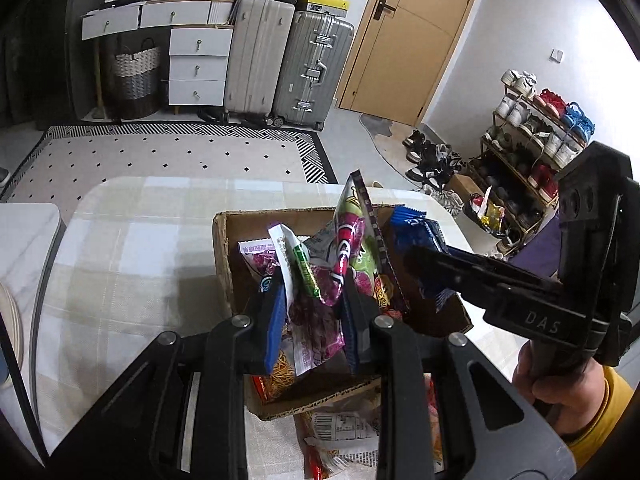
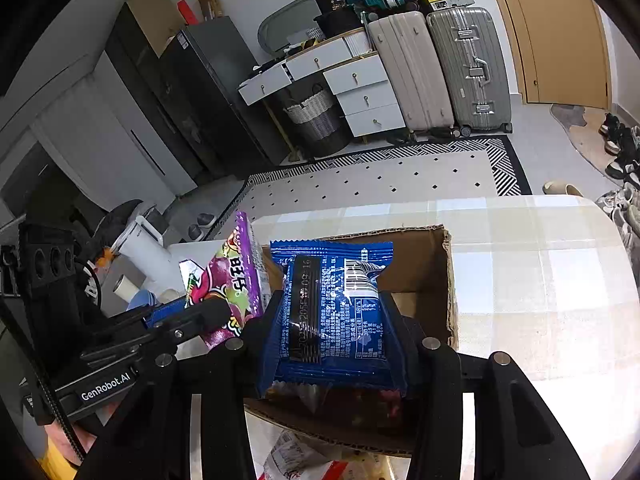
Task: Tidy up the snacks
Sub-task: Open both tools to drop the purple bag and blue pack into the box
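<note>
An open cardboard box (image 1: 222,248) (image 2: 448,272) stands on the checked tablecloth. My left gripper (image 1: 314,312) is shut on a purple-and-green grape candy packet (image 1: 320,312), held over the box; the same packet (image 2: 230,280) shows at the left of the right wrist view. My right gripper (image 2: 332,320) is shut on a blue snack packet (image 2: 332,304), also above the box, and that blue packet (image 1: 416,228) appears right of the left one. More snack packets (image 1: 280,376) lie in the box.
Loose wrappers (image 1: 344,436) (image 2: 288,456) lie on the table in front of the box. Beyond the table are a patterned rug (image 1: 160,152), suitcases (image 1: 288,60), a white drawer unit (image 1: 196,64) and a shoe rack (image 1: 532,136) on the right.
</note>
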A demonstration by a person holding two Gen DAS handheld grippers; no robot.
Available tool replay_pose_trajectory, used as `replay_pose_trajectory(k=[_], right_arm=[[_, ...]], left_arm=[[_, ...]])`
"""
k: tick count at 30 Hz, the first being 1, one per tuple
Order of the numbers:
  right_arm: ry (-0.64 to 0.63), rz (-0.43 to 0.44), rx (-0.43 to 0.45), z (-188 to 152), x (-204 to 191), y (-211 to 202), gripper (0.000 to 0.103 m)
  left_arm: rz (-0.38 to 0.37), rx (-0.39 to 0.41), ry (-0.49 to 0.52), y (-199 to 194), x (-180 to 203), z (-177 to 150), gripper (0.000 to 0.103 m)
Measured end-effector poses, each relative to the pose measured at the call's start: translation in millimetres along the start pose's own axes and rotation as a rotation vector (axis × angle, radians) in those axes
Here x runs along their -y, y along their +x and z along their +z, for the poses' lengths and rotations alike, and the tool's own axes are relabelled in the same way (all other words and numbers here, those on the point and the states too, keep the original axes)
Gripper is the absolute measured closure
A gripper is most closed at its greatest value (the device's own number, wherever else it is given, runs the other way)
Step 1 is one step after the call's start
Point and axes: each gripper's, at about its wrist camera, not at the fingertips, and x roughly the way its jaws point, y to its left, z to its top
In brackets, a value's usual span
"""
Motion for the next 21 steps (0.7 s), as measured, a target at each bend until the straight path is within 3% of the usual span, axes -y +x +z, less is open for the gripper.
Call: replay_pose_trajectory(k=[17,19,21], right_arm=[[-0.041,-0.047,-0.007,-7,-6,3,0.058],[-0.045,-0.048,0.002,-6,-8,1,0.058],[-0.05,-0.055,0.007,-5,-9,-1,0.058]], left_arm=[[0.023,-0.006,0.006,6,8,-21,0.08],[0.029,-0.004,0.008,5,9,-23,0.07],[0.007,0.002,0.013,-2,6,-28,0.052]])
